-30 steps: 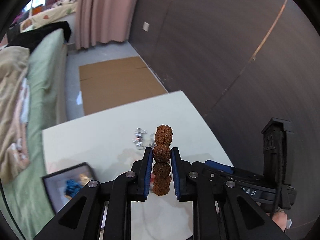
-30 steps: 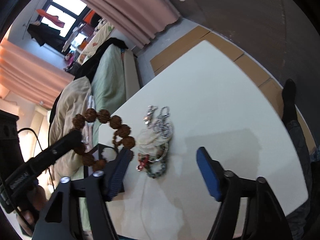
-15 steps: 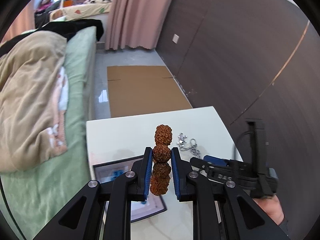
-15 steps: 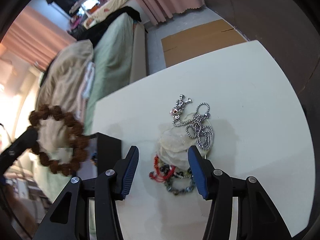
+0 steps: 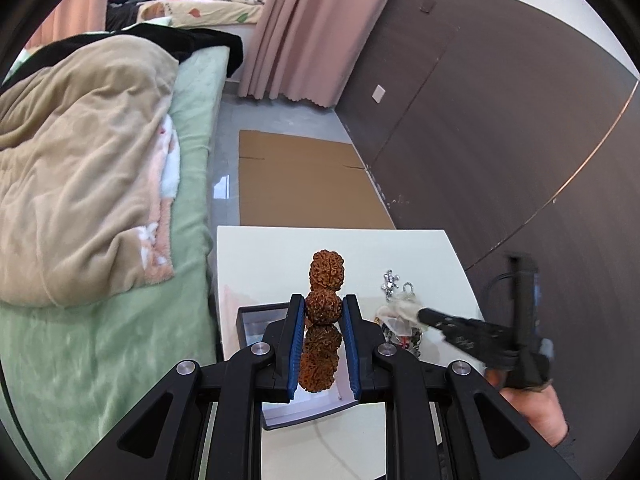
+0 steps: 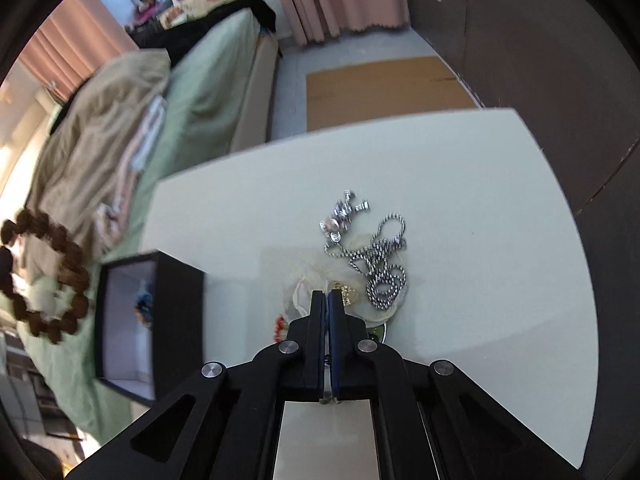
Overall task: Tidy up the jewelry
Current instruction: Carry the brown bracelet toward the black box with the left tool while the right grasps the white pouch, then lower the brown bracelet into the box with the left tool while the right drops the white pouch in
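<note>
Left wrist view: the left gripper [image 5: 322, 312] clenched the brown bead bracelet [image 5: 323, 320] between its blue pads, above the open black box [image 5: 256, 316] on the white table [image 5: 272, 256]. To the right, a hand [image 5: 536, 412] held the right gripper [image 5: 424, 314] at the jewelry pile [image 5: 400, 320].

Right wrist view: the right gripper [image 6: 328, 300] had its jaws pressed together at the pale pouch [image 6: 304, 296]; whether it pinched anything could not be told. A silver chain [image 6: 380, 264] lay just beyond; the bracelet [image 6: 48, 280] hung left of the box [image 6: 176, 316].
</note>
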Motion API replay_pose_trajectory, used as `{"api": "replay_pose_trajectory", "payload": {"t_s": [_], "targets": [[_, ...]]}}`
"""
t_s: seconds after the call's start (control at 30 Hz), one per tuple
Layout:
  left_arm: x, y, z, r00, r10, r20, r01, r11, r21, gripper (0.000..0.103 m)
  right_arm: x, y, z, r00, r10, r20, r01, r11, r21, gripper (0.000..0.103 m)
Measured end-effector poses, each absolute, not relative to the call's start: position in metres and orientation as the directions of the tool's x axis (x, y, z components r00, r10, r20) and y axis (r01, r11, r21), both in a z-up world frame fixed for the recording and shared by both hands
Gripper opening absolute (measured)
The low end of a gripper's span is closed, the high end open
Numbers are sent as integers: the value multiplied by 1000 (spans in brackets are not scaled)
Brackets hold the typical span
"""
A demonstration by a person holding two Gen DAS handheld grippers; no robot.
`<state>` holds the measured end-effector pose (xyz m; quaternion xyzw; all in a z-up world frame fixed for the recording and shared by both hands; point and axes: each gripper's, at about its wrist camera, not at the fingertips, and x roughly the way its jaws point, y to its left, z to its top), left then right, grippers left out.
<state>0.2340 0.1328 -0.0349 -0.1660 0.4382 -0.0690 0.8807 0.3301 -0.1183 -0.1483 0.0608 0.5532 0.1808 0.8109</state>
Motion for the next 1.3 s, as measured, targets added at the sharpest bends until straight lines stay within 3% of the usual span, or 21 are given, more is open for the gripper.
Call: {"api": "replay_pose_trajectory", "payload": {"t_s": [0.63, 0.97, 1.0, 1.1, 1.3], "targets": [[202, 163, -22, 653, -268, -708, -36, 924, -382, 19, 290, -80, -29, 417, 569, -709, -404, 815, 416, 3], [187, 177, -18, 659, -245, -711, -62, 924, -376, 19, 272, -17, -39, 353, 625, -697, -507, 753, 418, 3], [187, 178, -18, 658, -246, -712, -64, 923, -378, 19, 272, -11, -46, 332, 632, -701, -509, 745, 430, 7], [186, 178, -18, 656, -249, -713, -60, 924, -378, 19, 277, -2, -69, 252, 610, -751, -478, 753, 452, 61], [194, 166, -26, 638, -272, -720, -35, 924, -380, 19, 274, -28, -83, 288, 587, -756, -410, 790, 457, 63]]}}
